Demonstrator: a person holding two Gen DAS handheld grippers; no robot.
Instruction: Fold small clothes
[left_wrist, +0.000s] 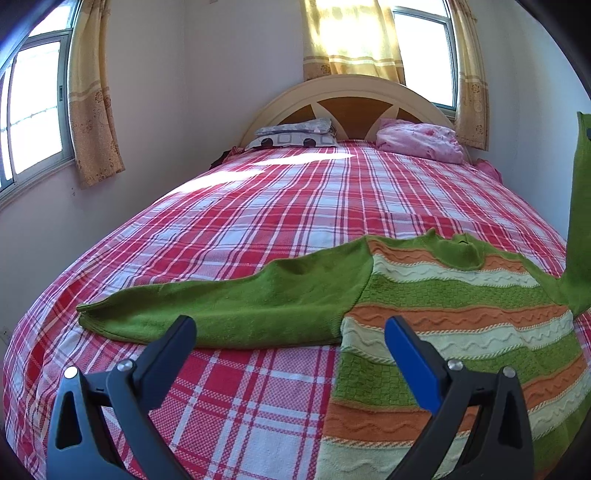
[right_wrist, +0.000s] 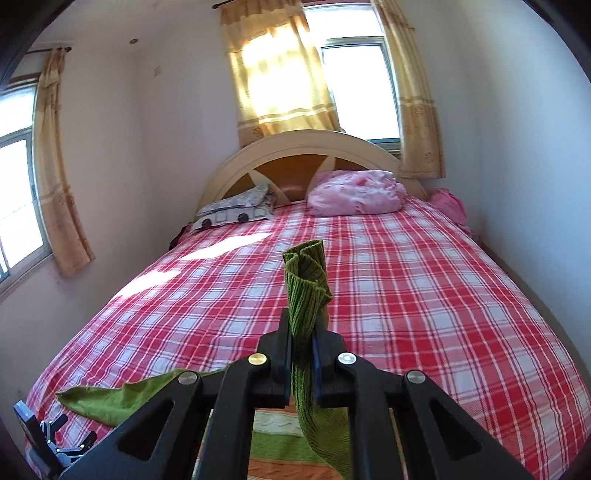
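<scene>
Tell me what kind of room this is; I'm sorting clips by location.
Most likely a home bedroom: a bed with a plaid bedspread, an arched headboard with pillows against it, and curtained windows.

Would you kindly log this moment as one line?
left claw: open, over sweater | right claw: shut on sleeve cuff, lifted

We find no readable text, label, brand, number or sign anywhere in either wrist view of this bedroom.
</scene>
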